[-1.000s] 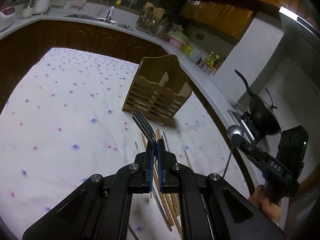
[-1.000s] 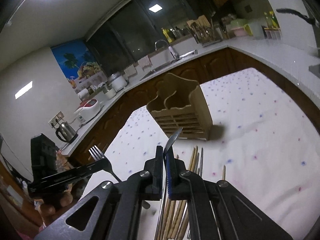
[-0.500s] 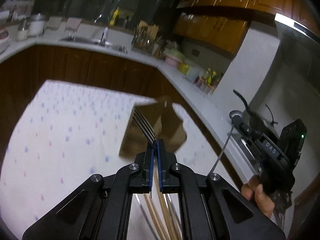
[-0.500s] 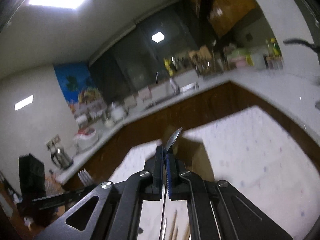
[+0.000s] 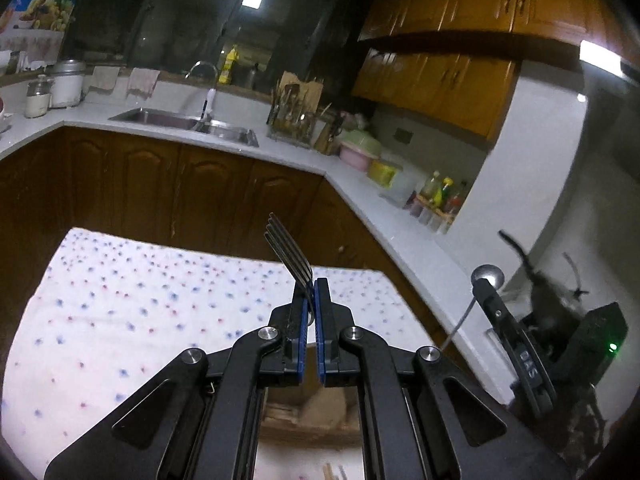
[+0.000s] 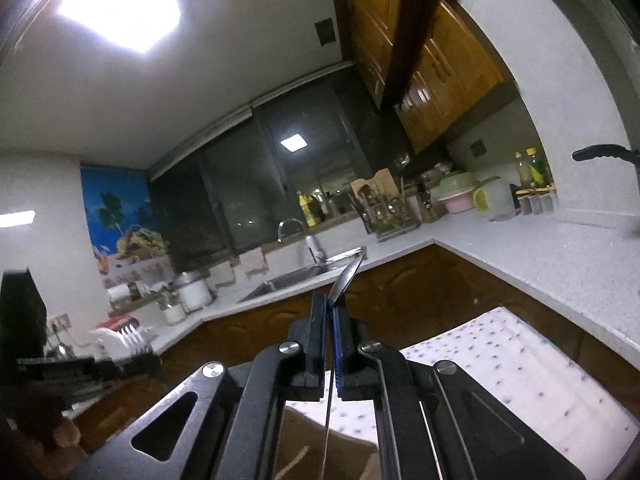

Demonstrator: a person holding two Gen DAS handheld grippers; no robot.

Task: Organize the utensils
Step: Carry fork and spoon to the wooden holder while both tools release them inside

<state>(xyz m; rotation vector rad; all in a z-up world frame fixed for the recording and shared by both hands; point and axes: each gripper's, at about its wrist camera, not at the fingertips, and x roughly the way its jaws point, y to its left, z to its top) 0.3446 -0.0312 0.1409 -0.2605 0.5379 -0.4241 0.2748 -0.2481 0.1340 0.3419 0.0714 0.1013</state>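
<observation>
My left gripper (image 5: 311, 285) is shut on a steel fork (image 5: 289, 249), whose tines stick up and forward past the pads. My right gripper (image 6: 329, 301) is shut on a steel spoon (image 6: 346, 279); its bowl shows edge-on above the pads and its handle hangs down between the arms. The left wrist view also shows the right gripper (image 5: 480, 286) at the right with the spoon (image 5: 487, 275). The left gripper's fork (image 6: 130, 335) is blurred at the left of the right wrist view. The wooden utensil holder (image 5: 308, 408) sits low, mostly hidden under both grippers. Chopstick ends (image 5: 332, 472) peek out at the bottom edge.
A white cloth with small flowers (image 5: 120, 304) covers the table. Behind it runs a brown-fronted counter with a sink (image 5: 188, 122), a dish rack (image 5: 296, 120), bowls and bottles. A dark wok (image 5: 552, 300) stands close by the right gripper.
Both grippers have risen and tipped upward with fork and spoon still held. The holder has slid from mid-view to below the fingers, and the chopsticks have almost left view.
</observation>
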